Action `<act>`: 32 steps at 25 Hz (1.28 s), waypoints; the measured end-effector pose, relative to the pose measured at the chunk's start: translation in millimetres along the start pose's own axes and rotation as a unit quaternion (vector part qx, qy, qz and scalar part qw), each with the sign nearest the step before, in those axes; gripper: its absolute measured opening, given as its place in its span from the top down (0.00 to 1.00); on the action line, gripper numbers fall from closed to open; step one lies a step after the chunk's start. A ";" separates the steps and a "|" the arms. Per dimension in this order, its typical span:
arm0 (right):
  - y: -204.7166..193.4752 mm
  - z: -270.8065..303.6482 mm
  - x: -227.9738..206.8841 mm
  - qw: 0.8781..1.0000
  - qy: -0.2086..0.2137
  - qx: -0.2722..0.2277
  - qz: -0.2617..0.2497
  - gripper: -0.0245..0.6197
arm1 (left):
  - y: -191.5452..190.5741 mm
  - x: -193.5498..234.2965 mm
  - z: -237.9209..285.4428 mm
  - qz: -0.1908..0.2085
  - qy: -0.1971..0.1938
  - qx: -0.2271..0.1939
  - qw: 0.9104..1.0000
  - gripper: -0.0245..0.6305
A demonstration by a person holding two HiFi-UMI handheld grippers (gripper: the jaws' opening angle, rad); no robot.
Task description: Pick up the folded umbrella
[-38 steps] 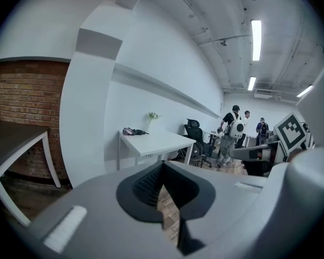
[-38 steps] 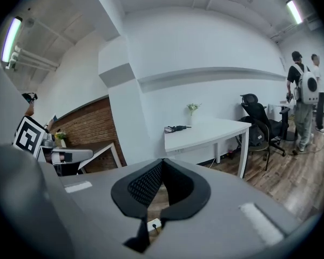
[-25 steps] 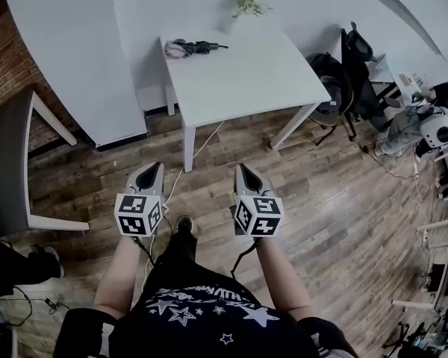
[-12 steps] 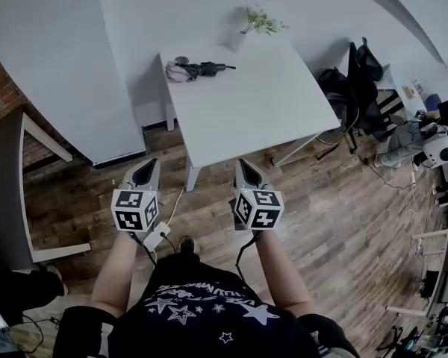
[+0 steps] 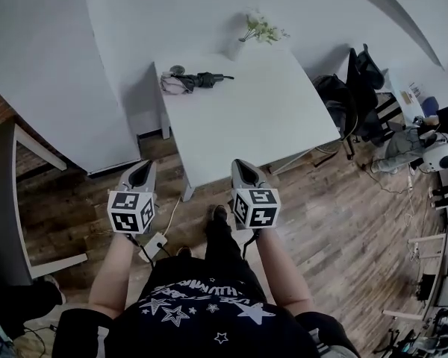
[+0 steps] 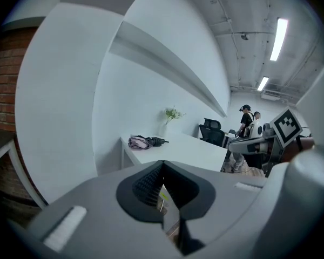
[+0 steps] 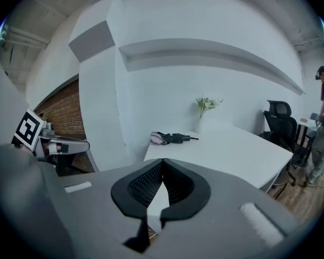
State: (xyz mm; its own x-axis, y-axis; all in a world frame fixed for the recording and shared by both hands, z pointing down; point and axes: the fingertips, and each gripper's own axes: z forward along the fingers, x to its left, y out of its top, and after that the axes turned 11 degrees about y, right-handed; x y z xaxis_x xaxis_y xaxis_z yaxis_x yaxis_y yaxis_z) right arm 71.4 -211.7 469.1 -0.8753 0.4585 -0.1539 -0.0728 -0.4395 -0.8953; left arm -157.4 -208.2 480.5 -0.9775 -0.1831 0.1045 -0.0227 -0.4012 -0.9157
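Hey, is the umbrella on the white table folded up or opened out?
Folded. The umbrella lies flat as a short dark bundle near the far left corner of the white table; no canopy is spread.

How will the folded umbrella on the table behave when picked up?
The folded umbrella probably lifts stiffly along its dark body. The loose pale fabric at one end looks floppy and may sag. Roughly cylindrical, it might roll if nudged.

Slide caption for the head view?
Shut and empty, the left gripper and right gripper face a white table with the folded umbrella at its far corner.
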 end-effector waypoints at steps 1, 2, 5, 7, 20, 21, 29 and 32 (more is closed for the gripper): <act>2.8 6.6 -3.4 1.000 0.004 0.001 -0.001 0.94 | 1.5 1.7 3.9 0.000 0.004 -0.001 1.000 0.96; 5.9 13.5 -7.3 1.000 0.008 0.002 -0.003 0.94 | 2.9 3.1 8.2 -0.001 0.009 -0.001 1.000 0.96; 16.0 37.5 -19.8 1.000 0.022 0.003 -0.010 0.94 | 6.6 7.5 22.0 -0.002 0.024 0.000 1.000 0.96; 22.1 57.3 -28.1 0.999 0.035 0.006 -0.020 0.94 | 10.7 11.2 32.5 -0.003 0.038 0.000 0.999 0.96; 73.6 188.6 -93.7 0.984 0.133 0.080 -0.090 0.93 | 59.0 16.9 117.1 -0.037 0.125 0.001 0.992 0.96; 76.6 197.1 -95.6 0.981 0.142 0.086 -0.101 0.93 | 60.9 17.6 121.6 -0.040 0.129 0.002 0.991 0.96; 99.5 258.6 -102.9 0.947 0.211 0.115 -0.212 0.73 | 72.2 24.7 157.1 -0.050 0.159 0.007 0.986 0.96; 99.6 282.6 -104.1 0.925 0.237 0.136 -0.264 0.54 | 74.3 30.6 167.4 -0.054 0.171 0.010 0.984 0.96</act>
State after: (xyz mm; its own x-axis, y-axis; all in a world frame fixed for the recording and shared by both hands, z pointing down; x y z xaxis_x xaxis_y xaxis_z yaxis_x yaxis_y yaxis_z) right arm 20.2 -521.4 514.1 -0.3794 0.9238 0.0516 -0.6052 -0.2056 -0.7691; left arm -153.9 -393.8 480.6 -0.9829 0.1736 0.0608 -0.1296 -0.4195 -0.8985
